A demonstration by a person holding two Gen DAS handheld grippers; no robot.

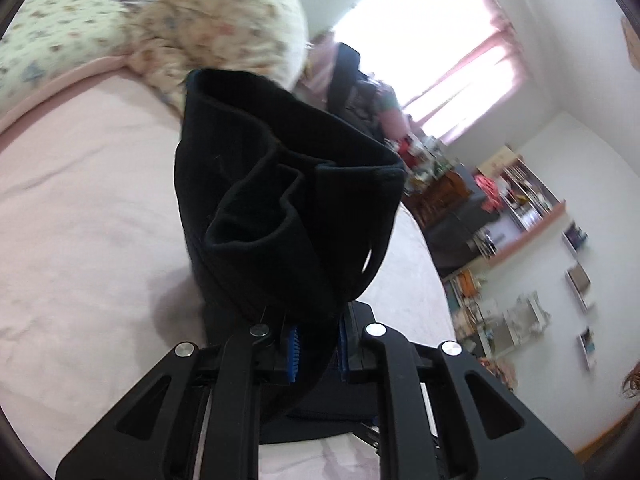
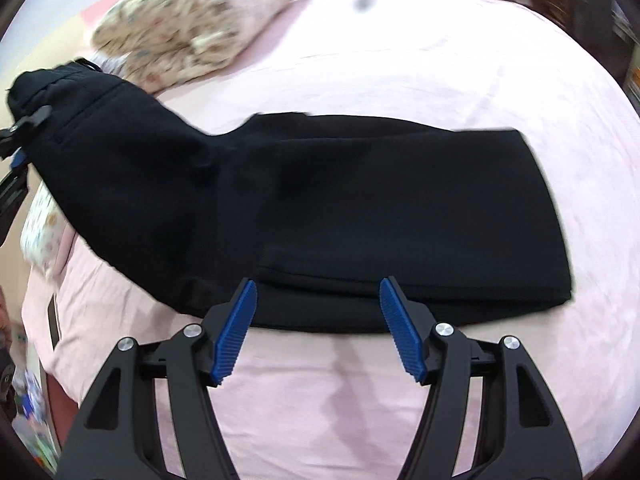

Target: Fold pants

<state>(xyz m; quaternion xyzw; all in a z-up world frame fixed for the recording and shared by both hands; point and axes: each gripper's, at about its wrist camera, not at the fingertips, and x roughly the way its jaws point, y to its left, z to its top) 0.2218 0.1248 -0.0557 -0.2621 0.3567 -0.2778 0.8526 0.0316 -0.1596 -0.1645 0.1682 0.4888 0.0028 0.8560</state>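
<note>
The left gripper [image 1: 316,344] has its jaws closed on the waistband of the black pants [image 2: 360,208], lifted off the pink bed [image 2: 400,400]. The right gripper [image 2: 318,328] has open, empty jaws just before the near long edge; the legs run sideways.

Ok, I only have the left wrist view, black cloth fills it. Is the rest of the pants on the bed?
Observer: Yes. In the right wrist view the pants lie with their legs flat on the pink bed sheet; only the waist end is lifted, at that picture's left.
Operator: Is the right gripper holding them?
Observer: No. The right gripper is open, its blue pads at the near edge of the cloth, nothing pinched.
Operator: Anything beside the pants?
Observer: A floral pillow lies just beyond the lifted waist end.
</note>
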